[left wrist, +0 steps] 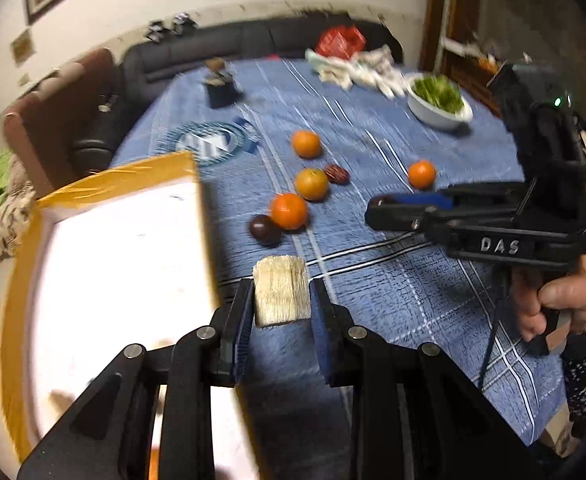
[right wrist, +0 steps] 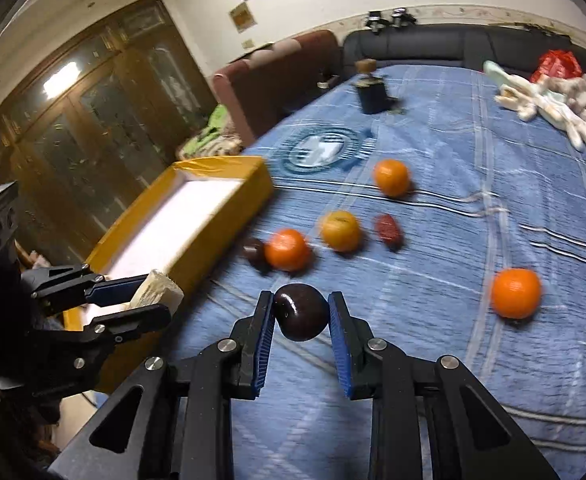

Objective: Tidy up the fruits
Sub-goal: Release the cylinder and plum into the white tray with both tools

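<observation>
My left gripper is shut on a pale fibrous chunk, held beside the yellow box with a white inside. It also shows in the right wrist view. My right gripper is shut on a dark plum above the blue cloth; it also shows in the left wrist view. On the cloth lie several oranges, a yellowish fruit, another dark plum and a reddish fruit.
A white bowl of greens stands at the far right of the table. A dark small object, white cloth pile and red packet lie at the far end. A sofa runs behind.
</observation>
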